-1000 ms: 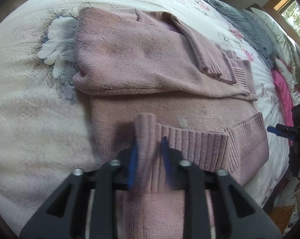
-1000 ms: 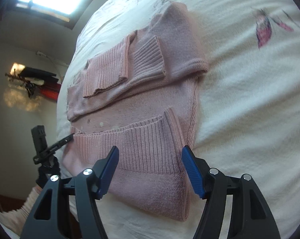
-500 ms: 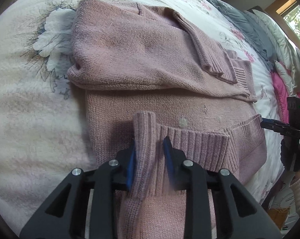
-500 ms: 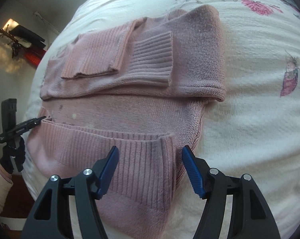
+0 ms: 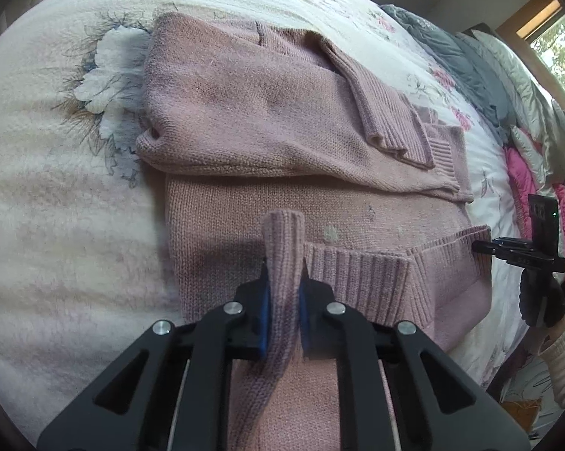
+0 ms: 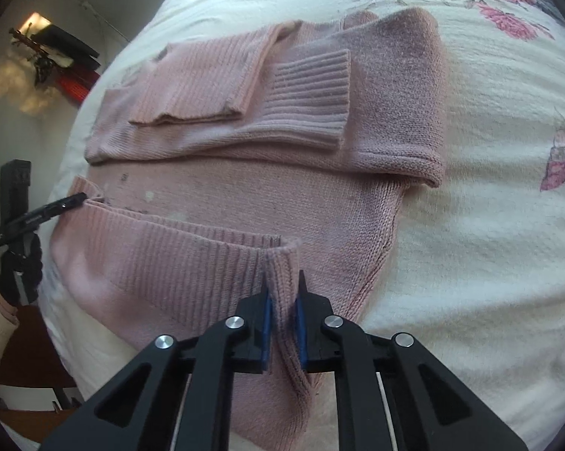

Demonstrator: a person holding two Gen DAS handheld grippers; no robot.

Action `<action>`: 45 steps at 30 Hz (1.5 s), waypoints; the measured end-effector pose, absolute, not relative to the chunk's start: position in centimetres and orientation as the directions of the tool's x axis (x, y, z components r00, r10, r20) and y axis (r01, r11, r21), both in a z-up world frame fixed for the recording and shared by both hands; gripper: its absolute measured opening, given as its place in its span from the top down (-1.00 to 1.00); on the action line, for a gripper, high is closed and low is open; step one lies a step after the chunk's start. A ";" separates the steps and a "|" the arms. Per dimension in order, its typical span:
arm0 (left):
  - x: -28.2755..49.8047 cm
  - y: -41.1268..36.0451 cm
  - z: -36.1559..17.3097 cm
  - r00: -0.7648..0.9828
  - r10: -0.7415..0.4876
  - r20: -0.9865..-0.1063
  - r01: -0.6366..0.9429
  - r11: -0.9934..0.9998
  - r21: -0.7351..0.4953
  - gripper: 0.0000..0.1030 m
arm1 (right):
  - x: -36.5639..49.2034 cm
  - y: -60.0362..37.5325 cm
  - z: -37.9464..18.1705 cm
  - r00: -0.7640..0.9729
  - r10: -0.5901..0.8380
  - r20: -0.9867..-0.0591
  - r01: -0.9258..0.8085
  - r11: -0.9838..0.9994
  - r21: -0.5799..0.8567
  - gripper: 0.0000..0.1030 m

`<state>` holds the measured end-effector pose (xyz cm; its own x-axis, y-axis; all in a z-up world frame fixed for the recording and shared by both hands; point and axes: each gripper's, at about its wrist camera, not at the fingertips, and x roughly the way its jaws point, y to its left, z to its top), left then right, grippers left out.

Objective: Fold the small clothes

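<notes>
Change since a second ago: my right gripper (image 6: 282, 302), then spread wide above the hem, has come down and closed on it; my left gripper (image 5: 284, 289) held its pinch throughout and is unchanged.

Item: one pink knitted jumper (image 5: 267, 120), part-folded, lying on a cream quilted bedspread with a printed flower pattern (image 5: 57, 173). The upper half is doubled over with both ribbed sleeves laid across it. The lower body lies flat toward me, and its ribbed hem band (image 6: 177, 248) is turned up along the near edge.

Left gripper: jaws clamped on one end of the ribbed hem, a tuft of rib standing up between the blue pads (image 5: 264, 300).

Right gripper: jaws clamped on the other end of the same hem, knit bunched between its pads (image 6: 266, 319). Each gripper also shows side-on at the margin of the other's view, in a dark-gloved hand (image 5: 541, 300).

Also present: grey and pink bedding (image 5: 523, 120) heaped at the far side, well apart from the jumper.

Step in hand: both hem corners secured, ready for the final fold.

Next move, as I judge it: lift both corners together, carry them level over the doubled upper half, lay the hem along the far fold. Uneven height would skew the edge; loose knit may sag between the grips.
</notes>
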<state>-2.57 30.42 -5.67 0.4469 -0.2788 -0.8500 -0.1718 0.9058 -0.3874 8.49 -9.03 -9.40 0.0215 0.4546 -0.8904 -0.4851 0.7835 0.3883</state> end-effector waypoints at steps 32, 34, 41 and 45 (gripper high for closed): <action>12.2 36.7 3.7 0.709 -0.173 -0.684 -0.184 0.891 -0.415 0.84 | 24.4 -9.1 2.2 0.344 0.605 -0.719 -0.400 0.786 0.471 0.81; 13.2 37.2 2.3 0.690 -0.157 -0.707 -0.211 0.891 -0.403 0.84 | 25.5 -8.7 0.9 0.330 0.604 -0.726 -0.388 0.788 0.478 0.81; 15.3 38.5 -1.7 0.623 -0.113 -0.774 -0.263 0.901 -0.344 0.83 | 27.6 -7.6 -3.6 0.295 0.540 -0.789 -0.356 0.828 0.433 0.81; 15.9 39.6 -3.4 0.579 -0.082 -0.811 -0.301 0.903 -0.306 0.78 | 28.6 -7.1 -5.8 0.273 0.500 -0.822 -0.343 0.849 0.402 0.80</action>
<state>15.91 39.61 -3.37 0.5795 -0.0819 -0.8108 -0.3010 0.9031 -0.3063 28.61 -7.10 -5.78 0.2733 0.4998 -0.8219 -0.3429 0.8489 0.4022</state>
